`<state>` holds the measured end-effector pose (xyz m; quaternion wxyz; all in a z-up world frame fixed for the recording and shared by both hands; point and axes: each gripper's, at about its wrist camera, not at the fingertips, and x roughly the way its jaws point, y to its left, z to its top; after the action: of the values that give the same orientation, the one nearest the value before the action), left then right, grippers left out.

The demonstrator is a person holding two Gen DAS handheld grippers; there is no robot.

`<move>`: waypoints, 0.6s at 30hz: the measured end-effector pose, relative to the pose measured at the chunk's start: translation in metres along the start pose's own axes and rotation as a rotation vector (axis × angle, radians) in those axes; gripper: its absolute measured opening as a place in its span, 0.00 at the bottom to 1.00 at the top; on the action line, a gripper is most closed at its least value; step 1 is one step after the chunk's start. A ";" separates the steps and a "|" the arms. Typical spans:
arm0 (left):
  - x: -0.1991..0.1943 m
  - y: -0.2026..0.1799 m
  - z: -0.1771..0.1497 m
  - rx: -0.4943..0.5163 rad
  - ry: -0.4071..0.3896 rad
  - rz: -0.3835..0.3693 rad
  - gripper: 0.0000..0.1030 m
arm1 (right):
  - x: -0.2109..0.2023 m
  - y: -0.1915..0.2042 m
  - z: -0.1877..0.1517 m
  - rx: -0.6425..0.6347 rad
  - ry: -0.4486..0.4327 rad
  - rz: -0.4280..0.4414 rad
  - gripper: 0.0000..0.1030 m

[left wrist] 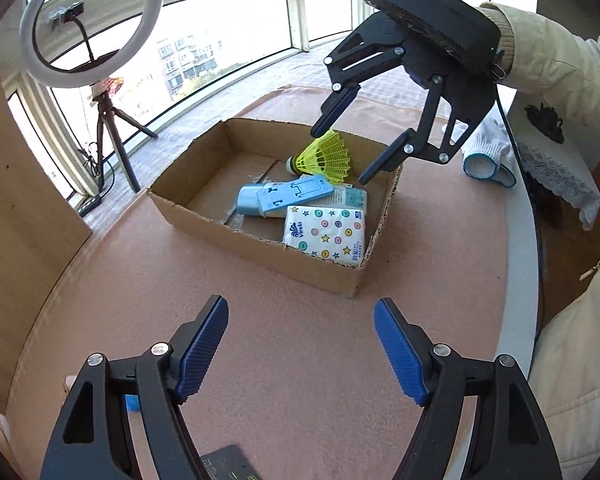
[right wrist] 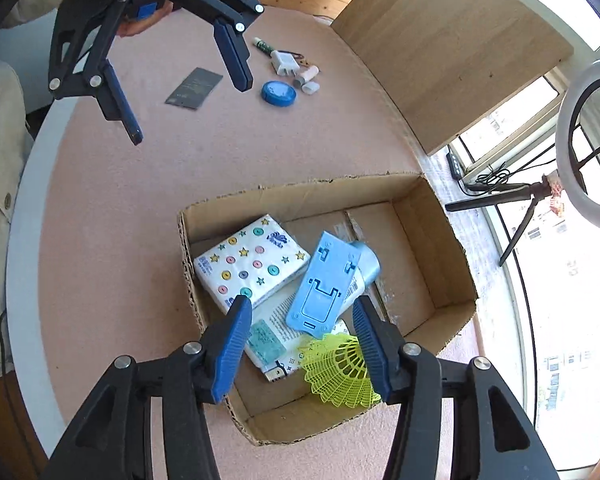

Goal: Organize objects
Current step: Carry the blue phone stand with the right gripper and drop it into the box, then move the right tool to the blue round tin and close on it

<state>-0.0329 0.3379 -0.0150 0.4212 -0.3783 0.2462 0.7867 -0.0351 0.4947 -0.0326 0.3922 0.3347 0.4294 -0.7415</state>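
An open cardboard box point(left wrist: 260, 248) point(right wrist: 300, 188) stands on the pink table mat. Inside lie a star-patterned tissue pack point(left wrist: 328, 236) point(right wrist: 252, 260), a blue phone stand point(left wrist: 296, 194) point(right wrist: 324, 284) on top of a pale blue tube point(left wrist: 248, 200) point(right wrist: 368, 268), and a printed leaflet point(right wrist: 276, 344). A yellow shuttlecock point(left wrist: 328, 156) point(right wrist: 340, 368) sits at the box's far end, between the fingers of my right gripper point(left wrist: 340, 157) point(right wrist: 301, 301). It lies close to one finger and the pads do not press it. My left gripper point(left wrist: 300, 301) point(right wrist: 190, 112) hangs open over bare mat, short of the box, with nothing in it.
Small items lie on the mat behind the left gripper: a dark card point(right wrist: 194, 89), a blue round lid point(right wrist: 279, 94), a white charger point(right wrist: 284, 62) and small tubes point(right wrist: 306, 76). A white glove point(left wrist: 486, 152) lies by the table rim. A wooden board point(right wrist: 452, 52) and a ring light point(left wrist: 92, 20) stand nearby.
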 end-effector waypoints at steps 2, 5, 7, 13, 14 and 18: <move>-0.013 0.006 -0.014 -0.079 -0.029 0.040 0.82 | -0.007 0.001 0.008 0.059 -0.029 -0.050 0.48; -0.039 0.011 -0.043 -0.198 -0.066 0.106 0.89 | -0.018 0.005 0.026 0.154 -0.076 -0.104 0.56; -0.057 0.014 -0.067 -0.270 -0.090 0.135 0.91 | -0.019 0.010 0.045 0.229 -0.106 -0.093 0.70; -0.100 0.034 -0.141 -0.494 -0.099 0.245 0.95 | 0.033 0.047 0.108 0.359 -0.041 -0.010 0.80; -0.107 0.040 -0.154 -0.535 -0.101 0.263 0.95 | 0.043 0.053 0.119 0.382 -0.031 -0.001 0.80; -0.133 0.058 -0.204 -0.674 -0.102 0.312 0.98 | 0.080 0.071 0.155 0.499 -0.002 0.035 0.80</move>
<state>0.0449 0.0998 -0.0250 0.1600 -0.4139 0.0068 0.8961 -0.0360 0.3090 -0.0626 0.3105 0.4280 0.2267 -0.8179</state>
